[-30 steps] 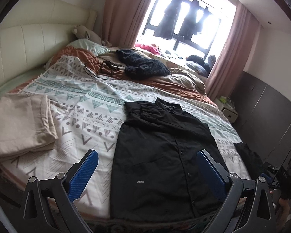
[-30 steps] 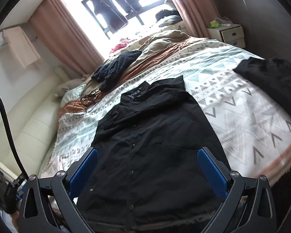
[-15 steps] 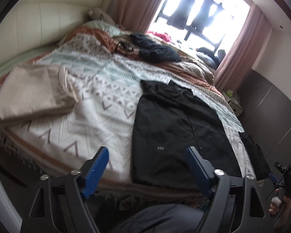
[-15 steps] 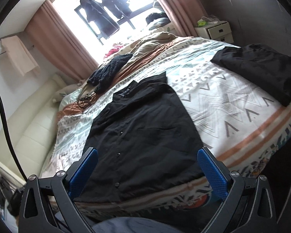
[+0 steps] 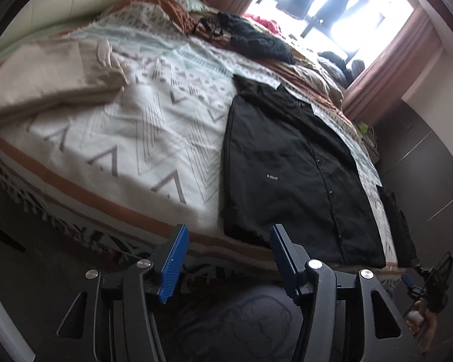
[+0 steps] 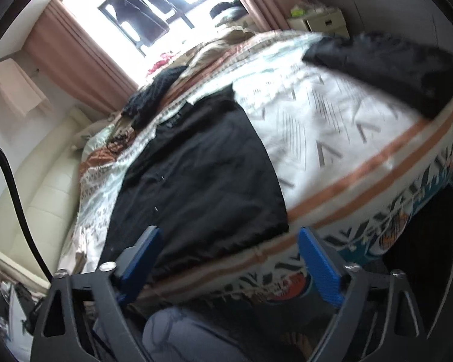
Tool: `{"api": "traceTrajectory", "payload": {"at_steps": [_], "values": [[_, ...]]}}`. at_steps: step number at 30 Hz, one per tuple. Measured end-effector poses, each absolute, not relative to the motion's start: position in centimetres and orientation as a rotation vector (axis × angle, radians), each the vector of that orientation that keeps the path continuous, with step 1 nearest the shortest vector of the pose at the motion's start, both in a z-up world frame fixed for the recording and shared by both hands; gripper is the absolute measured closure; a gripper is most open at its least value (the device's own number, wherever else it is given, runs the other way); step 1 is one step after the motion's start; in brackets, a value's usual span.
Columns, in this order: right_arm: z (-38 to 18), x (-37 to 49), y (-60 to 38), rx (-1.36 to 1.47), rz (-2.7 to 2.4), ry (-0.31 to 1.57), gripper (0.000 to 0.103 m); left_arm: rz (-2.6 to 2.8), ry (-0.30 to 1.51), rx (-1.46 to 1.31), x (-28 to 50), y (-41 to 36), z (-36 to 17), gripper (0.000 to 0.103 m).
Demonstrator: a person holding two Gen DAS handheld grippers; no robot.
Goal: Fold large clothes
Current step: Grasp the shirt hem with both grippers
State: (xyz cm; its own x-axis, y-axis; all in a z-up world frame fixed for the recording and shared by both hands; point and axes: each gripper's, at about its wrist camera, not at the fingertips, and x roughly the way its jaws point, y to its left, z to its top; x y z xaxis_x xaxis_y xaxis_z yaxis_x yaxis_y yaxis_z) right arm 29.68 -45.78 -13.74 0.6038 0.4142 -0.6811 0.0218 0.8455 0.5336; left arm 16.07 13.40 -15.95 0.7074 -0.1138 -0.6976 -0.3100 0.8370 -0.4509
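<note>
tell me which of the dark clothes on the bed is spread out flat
The black button-up shirt in the middle, lying open full length. The black garment by the bed's corner is folded; the dark knit is heaped.

Two wrist cameras, low at the foot of the bed (image 5: 111, 138), looking up its length.
Left view faces from the left, right view from the right; both share the black shirt (image 5: 290, 166) (image 6: 196, 175) and the window (image 5: 332, 3) (image 6: 154, 3).

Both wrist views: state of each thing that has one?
black shirt: spread flat on the bed, buttoned, hem at the near edge.
beige cloth: folded.
small black garment: folded, near the bed's corner.
curtains: drawn open.
left hand-held gripper: open, jaws just been closing, nothing between.
right hand-held gripper: open, closing too, empty.
</note>
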Motion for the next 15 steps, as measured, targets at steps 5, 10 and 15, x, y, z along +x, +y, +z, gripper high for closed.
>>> {"api": "traceTrajectory", "payload": {"at_steps": [5, 10, 15], "values": [[-17.1, 31.2, -46.2, 0.564, 0.24, 0.957, 0.022, 0.103, 0.825, -0.594, 18.2, 13.4, -17.7, 0.049], [-19.1, 33.3, -46.5, 0.588, 0.227, 0.982, 0.023, 0.085, 0.873, -0.626, 20.9, 13.9, -19.5, 0.056], [-20.6, 35.1, -46.3, 0.611, 0.229, 0.979, 0.025, 0.061, 0.904, -0.631, 23.1, 14.0, -20.4, 0.057]]}}
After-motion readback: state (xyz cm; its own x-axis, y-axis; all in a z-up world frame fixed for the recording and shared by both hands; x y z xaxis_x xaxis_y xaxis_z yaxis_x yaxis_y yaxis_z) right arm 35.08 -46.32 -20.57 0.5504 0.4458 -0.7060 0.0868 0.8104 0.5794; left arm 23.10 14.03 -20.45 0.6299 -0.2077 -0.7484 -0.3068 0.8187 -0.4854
